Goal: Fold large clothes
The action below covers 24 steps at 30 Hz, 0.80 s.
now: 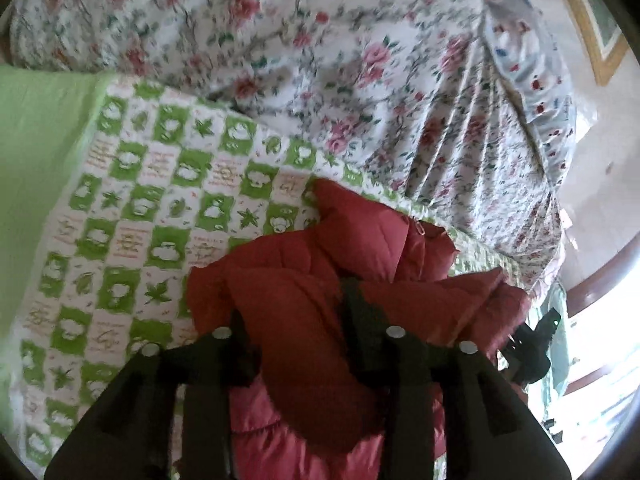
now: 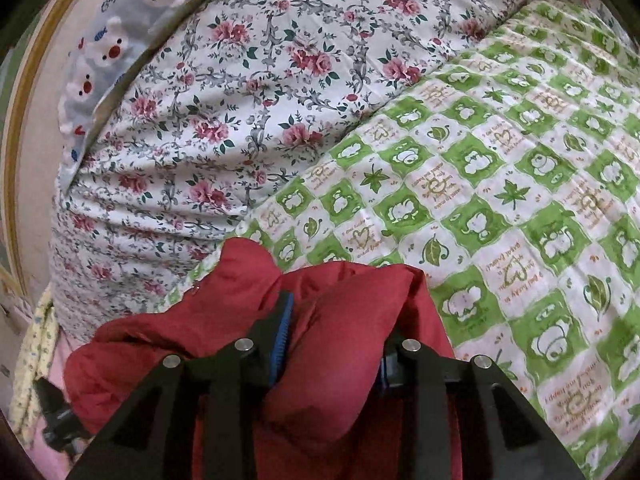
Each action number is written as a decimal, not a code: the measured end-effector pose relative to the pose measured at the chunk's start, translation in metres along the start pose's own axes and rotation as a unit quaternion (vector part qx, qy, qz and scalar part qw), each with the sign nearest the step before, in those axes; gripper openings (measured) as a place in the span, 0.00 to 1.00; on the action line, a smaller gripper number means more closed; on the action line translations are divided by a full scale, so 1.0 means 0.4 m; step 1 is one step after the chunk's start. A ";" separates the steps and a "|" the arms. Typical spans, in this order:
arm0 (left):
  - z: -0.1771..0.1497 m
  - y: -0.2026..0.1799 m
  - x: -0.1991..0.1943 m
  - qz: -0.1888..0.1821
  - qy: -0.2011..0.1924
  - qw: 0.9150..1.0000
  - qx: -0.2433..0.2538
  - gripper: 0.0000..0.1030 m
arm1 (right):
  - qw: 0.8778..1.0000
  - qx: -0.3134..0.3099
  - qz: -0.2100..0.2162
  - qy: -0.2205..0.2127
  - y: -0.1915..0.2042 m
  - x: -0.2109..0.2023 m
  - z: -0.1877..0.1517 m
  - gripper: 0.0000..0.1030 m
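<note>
I have the red puffer jacket (image 1: pixel 304 320) bunched at lower centre on the green checked quilt (image 1: pixel 132 200); my left gripper (image 1: pixel 304 336) and right gripper (image 2: pixel 332 344) each clamp a padded fold between their jaws.

Your left gripper (image 1: pixel 300 320) pinches puffy red jacket (image 1: pixel 304 280). Jacket lies bunched on green checked blanket (image 1: pixel 132 184), near flowery quilt (image 1: pixel 320 60).

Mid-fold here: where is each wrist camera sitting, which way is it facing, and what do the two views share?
Left wrist: above the left gripper, looking along its fingers, which grip the red padded jacket; the other gripper shows at right.
Right wrist: above the right gripper, fingers around jacket bulk, facing the floral quilt.
Shared: jacket, green checked bedspread, floral quilt.
</note>
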State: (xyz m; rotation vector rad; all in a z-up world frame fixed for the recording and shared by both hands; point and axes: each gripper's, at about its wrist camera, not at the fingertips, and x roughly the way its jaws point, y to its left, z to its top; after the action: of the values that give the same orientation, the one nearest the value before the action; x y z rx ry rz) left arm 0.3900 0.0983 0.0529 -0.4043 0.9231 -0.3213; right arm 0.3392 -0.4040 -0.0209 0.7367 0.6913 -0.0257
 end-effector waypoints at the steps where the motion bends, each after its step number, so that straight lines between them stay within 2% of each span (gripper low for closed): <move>1: -0.010 -0.009 -0.023 0.007 -0.009 1.000 0.008 0.37 | 1.000 -0.004 -0.005 -0.001 0.004 0.004 0.000 0.33; 5: -0.066 -0.065 -0.098 0.012 -0.044 0.997 0.059 0.37 | 1.000 -0.018 -0.024 -0.004 0.019 0.022 0.004 0.33; 11: -0.151 -0.144 -0.109 0.019 -0.058 0.993 0.106 0.37 | 0.999 -0.029 -0.042 -0.002 0.034 0.050 0.015 0.33; 15: -0.180 -0.171 -0.161 -0.008 -0.094 0.989 0.118 0.38 | 0.999 -0.024 -0.045 0.000 0.028 0.060 0.022 0.33; 16: -0.185 -0.183 -0.163 -0.011 -0.096 0.987 0.125 0.39 | 0.999 -0.024 -0.046 0.000 0.028 0.061 0.021 0.33; 18: -0.198 -0.217 -0.126 -0.011 -0.074 0.986 0.151 0.39 | 0.998 -0.026 -0.051 -0.001 0.033 0.065 0.020 0.34; 22: -0.234 -0.264 0.017 0.055 -0.025 0.977 0.203 0.39 | 0.998 -0.029 -0.054 -0.004 0.042 0.059 0.021 0.35; 24: -0.247 -0.266 0.094 0.118 -0.017 0.968 0.221 0.39 | 0.999 -0.021 -0.044 -0.002 0.042 0.043 0.026 0.38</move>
State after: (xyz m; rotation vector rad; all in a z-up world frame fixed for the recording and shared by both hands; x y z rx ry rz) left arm 0.3204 -0.0312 0.0232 0.1119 0.8282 -0.2901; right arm 0.3630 -0.3943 -0.0154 0.6644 0.7175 -0.0930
